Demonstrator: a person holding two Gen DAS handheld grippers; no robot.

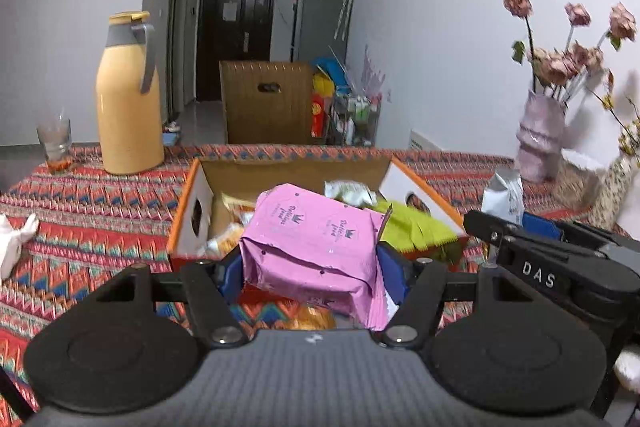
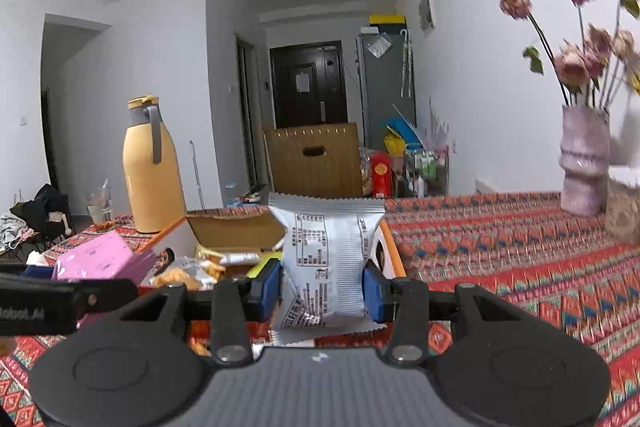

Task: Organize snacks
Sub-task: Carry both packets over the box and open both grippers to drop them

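- My left gripper (image 1: pixel 310 267) clamps the pink packet (image 1: pixel 316 247); the open box (image 1: pixel 280 175) sits just above it, mid-frame.
- My right gripper (image 2: pixel 322 287) pinches the silver packet (image 2: pixel 328 251) upright; the box lies to its left.

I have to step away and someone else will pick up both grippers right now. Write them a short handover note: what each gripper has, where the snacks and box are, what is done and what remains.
Left gripper: shut on a pink snack packet, held above the near edge of the box.
Right gripper: shut on a silver-white snack packet, upright, held near the box's right side.
The open cardboard box sits on the patterned tablecloth and already holds several snacks, among them a yellow-green packet.
Left to do: both held packets are not yet in the box. One more snack shows on the cloth beneath the left gripper.
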